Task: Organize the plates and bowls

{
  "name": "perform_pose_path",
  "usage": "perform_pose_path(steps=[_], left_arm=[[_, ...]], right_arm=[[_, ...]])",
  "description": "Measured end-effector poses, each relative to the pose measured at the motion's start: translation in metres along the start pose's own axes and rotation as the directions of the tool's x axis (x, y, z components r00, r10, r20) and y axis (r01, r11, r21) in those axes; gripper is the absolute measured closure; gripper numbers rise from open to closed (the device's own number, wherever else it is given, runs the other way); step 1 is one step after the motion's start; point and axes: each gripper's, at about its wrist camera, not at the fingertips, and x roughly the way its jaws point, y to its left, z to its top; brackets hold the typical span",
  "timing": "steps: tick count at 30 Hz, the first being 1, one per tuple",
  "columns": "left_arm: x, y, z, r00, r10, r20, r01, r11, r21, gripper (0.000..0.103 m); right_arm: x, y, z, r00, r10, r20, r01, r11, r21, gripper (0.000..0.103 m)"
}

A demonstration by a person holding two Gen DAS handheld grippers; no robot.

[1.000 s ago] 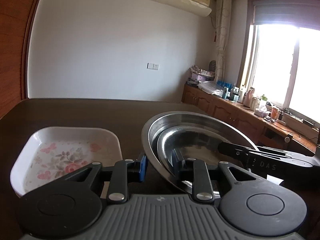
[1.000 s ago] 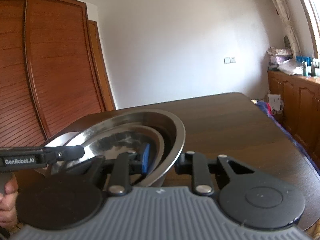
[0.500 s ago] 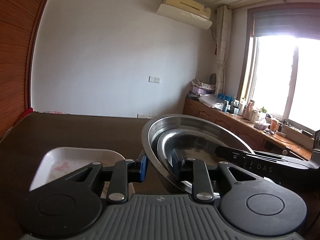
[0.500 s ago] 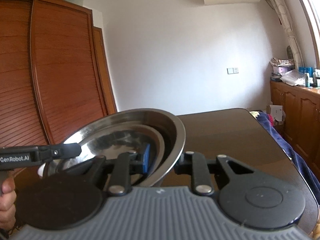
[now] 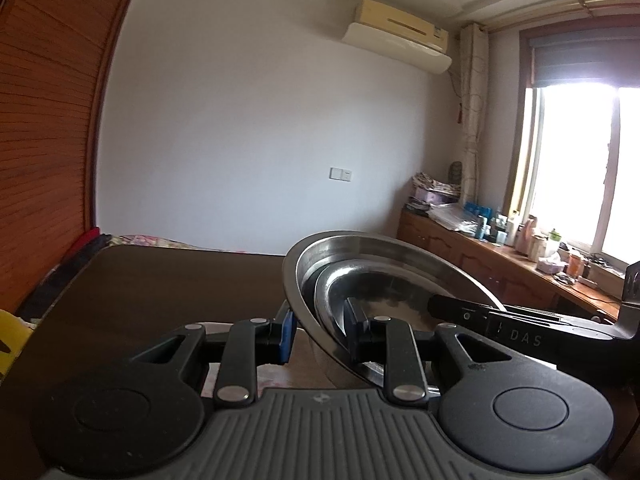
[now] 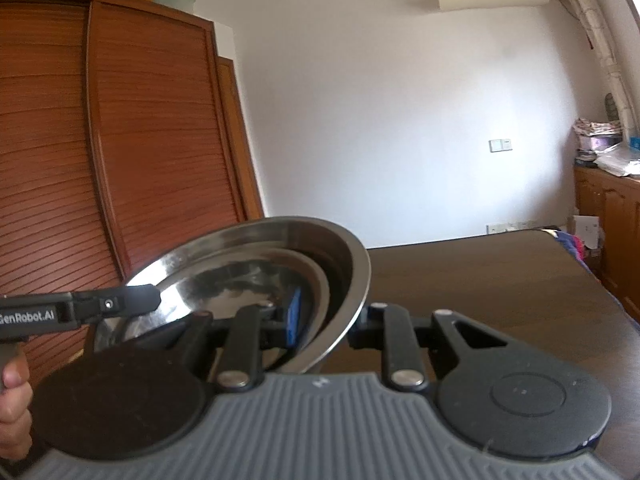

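Two nested steel bowls (image 5: 384, 276) are held up in the air between both grippers, a smaller one inside a larger one. My left gripper (image 5: 318, 330) is shut on the left rim, one finger inside and one outside. My right gripper (image 6: 326, 320) is shut on the right rim of the steel bowls (image 6: 256, 268) in the same way. Each gripper shows in the other's view, reaching over the far rim. A sliver of the white floral tray (image 5: 272, 376) shows under my left gripper on the dark table (image 5: 168, 284).
A wooden wardrobe (image 6: 100, 160) stands left of the table. A wooden sideboard (image 5: 500, 264) with bottles runs along the window wall on the right. A yellow object (image 5: 10, 340) shows at the left edge of the left wrist view.
Both grippers have lifted the nested bowls higher. The table and the floral tray have dropped down in view, and the tray is now almost hidden under my left gripper.
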Motion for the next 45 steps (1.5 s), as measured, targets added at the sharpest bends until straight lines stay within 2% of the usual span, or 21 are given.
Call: perform_pose_path(steps=[17, 35, 45], left_arm=[[-0.007, 0.045, -0.004, 0.994, 0.109, -0.001, -0.109, 0.993, -0.034, 0.051], [0.005, 0.063, -0.019, 0.99, 0.131, -0.06, -0.135, 0.989, -0.063, 0.051], [0.007, 0.058, -0.019, 0.988, 0.14, -0.067, -0.145, 0.987, -0.069, 0.051]], right_arm=[[0.028, 0.034, -0.006, 0.996, 0.077, -0.053, -0.078, 0.997, -0.022, 0.079], [0.041, 0.043, -0.018, 0.99, 0.071, -0.12, -0.075, 0.997, -0.035, 0.079], [0.047, 0.046, -0.016, 0.988, 0.07, -0.135, -0.075, 0.997, -0.03, 0.079]])
